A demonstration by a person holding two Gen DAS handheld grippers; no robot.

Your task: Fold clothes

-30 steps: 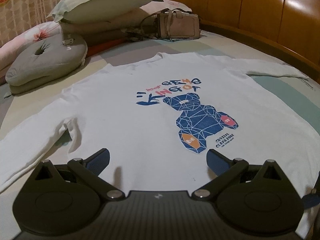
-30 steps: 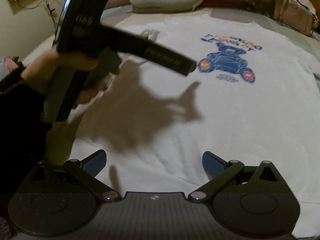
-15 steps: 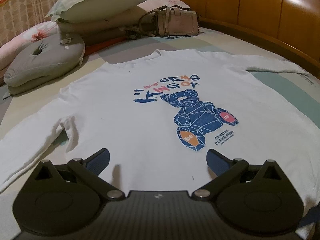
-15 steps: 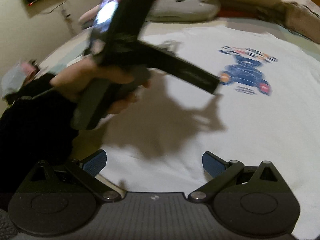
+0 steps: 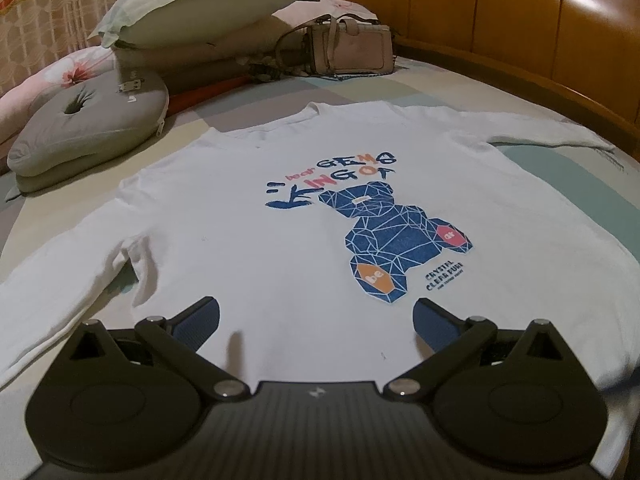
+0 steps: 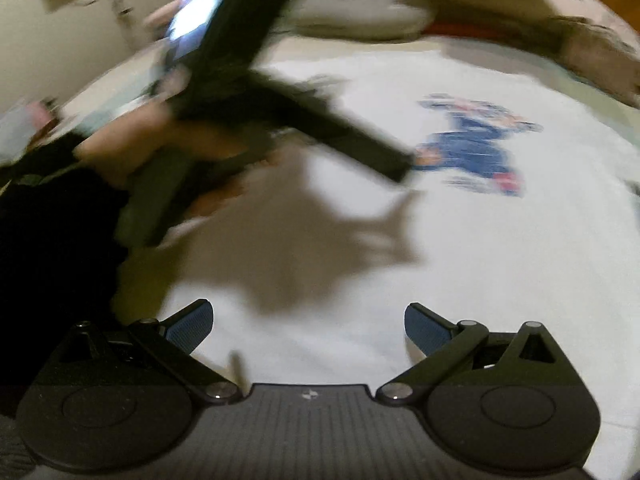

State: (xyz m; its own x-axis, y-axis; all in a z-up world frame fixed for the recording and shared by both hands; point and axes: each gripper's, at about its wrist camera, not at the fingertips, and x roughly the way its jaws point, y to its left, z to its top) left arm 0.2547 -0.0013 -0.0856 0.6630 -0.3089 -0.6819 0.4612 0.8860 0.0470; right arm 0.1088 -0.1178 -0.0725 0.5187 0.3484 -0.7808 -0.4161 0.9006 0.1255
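A white long-sleeved shirt (image 5: pixel 248 240) with a blue bear print (image 5: pixel 396 240) lies spread flat, front up, on the bed, both sleeves stretched out sideways. My left gripper (image 5: pixel 316 318) hovers open over the shirt's lower part, nothing between its blue pads. In the right wrist view, which is blurred, the same shirt (image 6: pixel 460 264) fills the frame and my right gripper (image 6: pixel 308 324) stands open above its hem area. The left gripper's body (image 6: pixel 288 92) shows there, held in a person's hand (image 6: pixel 132 148) over the shirt's left side.
A grey ring cushion (image 5: pixel 88 128), stacked pillows (image 5: pixel 200 16) and a beige handbag (image 5: pixel 348 50) sit at the head of the bed. A wooden headboard (image 5: pixel 520 28) curves along the right. A dark sleeve (image 6: pixel 52 240) fills the left of the right wrist view.
The left gripper has slid slightly left and back, so the shirt sits further right in its view. The right wrist view has swung and blurred; the hand with the left gripper appears further right.
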